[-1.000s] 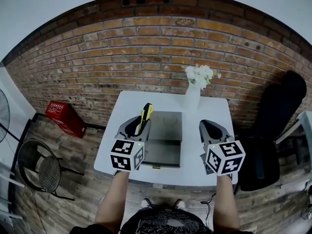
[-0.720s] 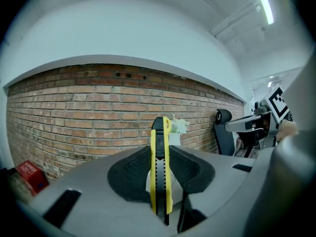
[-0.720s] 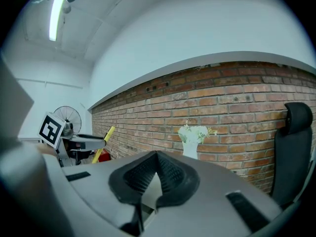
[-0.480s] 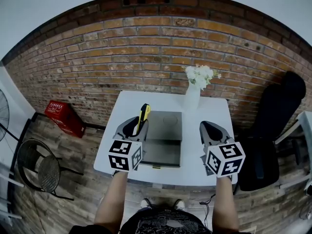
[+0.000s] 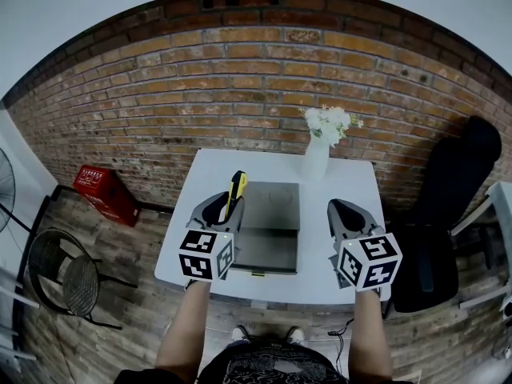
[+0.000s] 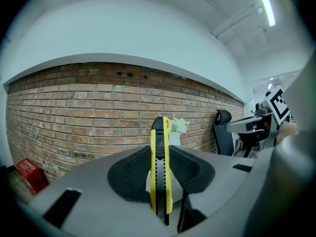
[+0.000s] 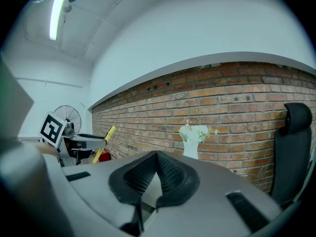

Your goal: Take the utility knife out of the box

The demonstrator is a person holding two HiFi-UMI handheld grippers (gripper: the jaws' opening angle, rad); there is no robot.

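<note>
Room: a brick wall (image 5: 264,78) is running behind a white table (image 5: 210,173), and the grey box (image 5: 270,253) is lying open near the middle of the table.
Utility knife: the yellow and black utility knife (image 6: 160,135) is standing almost upright at the left edge of the box, above it and already outside it.
Left gripper: the left gripper (image 6: 160,177) is clamping the knife's body between its two pads. The hold is sitting low on the body, probably so that the long handle is not swinging.
Right gripper: the right gripper (image 7: 157,158) is pressing its jaws together with nothing between them. It is hovering to the right of the box, apart from it, and I think it is waiting aside so that it is not disturbing the lift.
Box: its lid is lying folded back on the wall side, which is giving free way upward. I am not seeing anything else inside.
Stage: taking out is looking finished to me. Laying the knife on the bare table left of the box could follow.
Around: a vase of white flowers (image 5: 317,160) is standing behind the box's far right corner, near enough that a wide swing is risking to hit it.
</note>
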